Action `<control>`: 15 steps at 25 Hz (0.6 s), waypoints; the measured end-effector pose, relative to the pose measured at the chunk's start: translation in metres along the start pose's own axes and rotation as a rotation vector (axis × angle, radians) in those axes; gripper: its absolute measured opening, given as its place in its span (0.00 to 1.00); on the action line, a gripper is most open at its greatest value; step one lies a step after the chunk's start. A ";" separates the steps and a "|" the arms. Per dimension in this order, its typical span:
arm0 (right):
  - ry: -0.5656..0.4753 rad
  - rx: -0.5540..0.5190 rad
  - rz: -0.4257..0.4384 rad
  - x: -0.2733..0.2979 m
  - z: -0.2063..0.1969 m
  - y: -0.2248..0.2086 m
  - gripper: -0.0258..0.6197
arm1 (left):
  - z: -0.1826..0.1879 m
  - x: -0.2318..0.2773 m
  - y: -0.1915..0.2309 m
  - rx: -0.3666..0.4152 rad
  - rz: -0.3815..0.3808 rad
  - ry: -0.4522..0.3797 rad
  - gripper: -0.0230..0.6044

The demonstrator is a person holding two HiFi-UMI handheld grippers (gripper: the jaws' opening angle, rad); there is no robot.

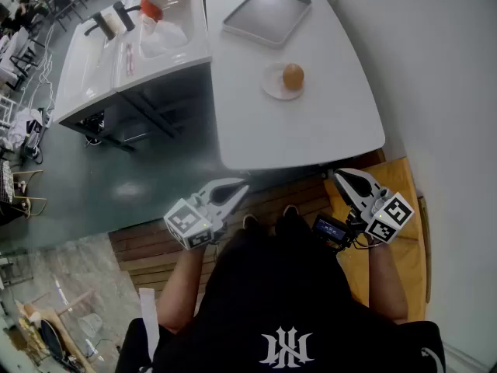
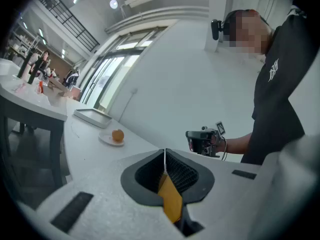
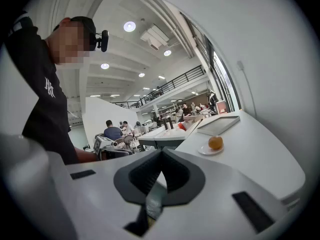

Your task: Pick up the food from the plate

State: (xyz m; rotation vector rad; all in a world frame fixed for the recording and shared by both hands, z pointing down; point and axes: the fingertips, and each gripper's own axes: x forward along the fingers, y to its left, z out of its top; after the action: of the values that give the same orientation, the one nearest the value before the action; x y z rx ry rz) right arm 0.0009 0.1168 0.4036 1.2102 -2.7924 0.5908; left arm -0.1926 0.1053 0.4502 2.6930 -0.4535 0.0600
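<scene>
A round orange-brown piece of food (image 1: 293,75) sits on a small white plate (image 1: 275,86) in the middle of the white table (image 1: 326,123). Both grippers hang short of the table's near edge, over the floor, far from the plate. My left gripper (image 1: 241,184) is shut with nothing in it, and so is my right gripper (image 1: 339,176). In the left gripper view the food (image 2: 117,135) lies far ahead, left of the shut jaws of the left gripper (image 2: 165,152). In the right gripper view the food (image 3: 215,142) lies ahead, to the right of the right gripper (image 3: 161,152).
A grey tray (image 1: 267,14) lies beyond the plate. A second table (image 1: 101,68) at the left carries bottles, a plastic bag and a box. A white wall (image 1: 435,61) runs along the right. A wooden panel (image 1: 404,231) is below my right hand. People sit in the background.
</scene>
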 end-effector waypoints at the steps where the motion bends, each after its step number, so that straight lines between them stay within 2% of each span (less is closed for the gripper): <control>1: 0.005 -0.007 0.006 0.003 0.000 0.002 0.04 | 0.000 0.000 0.000 -0.004 0.000 -0.001 0.05; 5: 0.026 -0.032 0.015 0.008 0.003 0.006 0.04 | 0.007 0.003 -0.005 0.001 0.000 0.002 0.05; 9: 0.030 -0.059 0.004 0.009 0.004 0.008 0.04 | 0.014 0.004 -0.008 0.054 0.010 0.020 0.05; 15: 0.011 -0.050 -0.025 0.005 0.001 0.009 0.04 | 0.009 0.001 -0.003 0.028 0.011 -0.017 0.05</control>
State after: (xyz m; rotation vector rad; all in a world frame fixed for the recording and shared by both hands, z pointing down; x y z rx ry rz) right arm -0.0096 0.1186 0.4007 1.2272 -2.7610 0.5211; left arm -0.1909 0.1042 0.4410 2.7207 -0.4763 0.0470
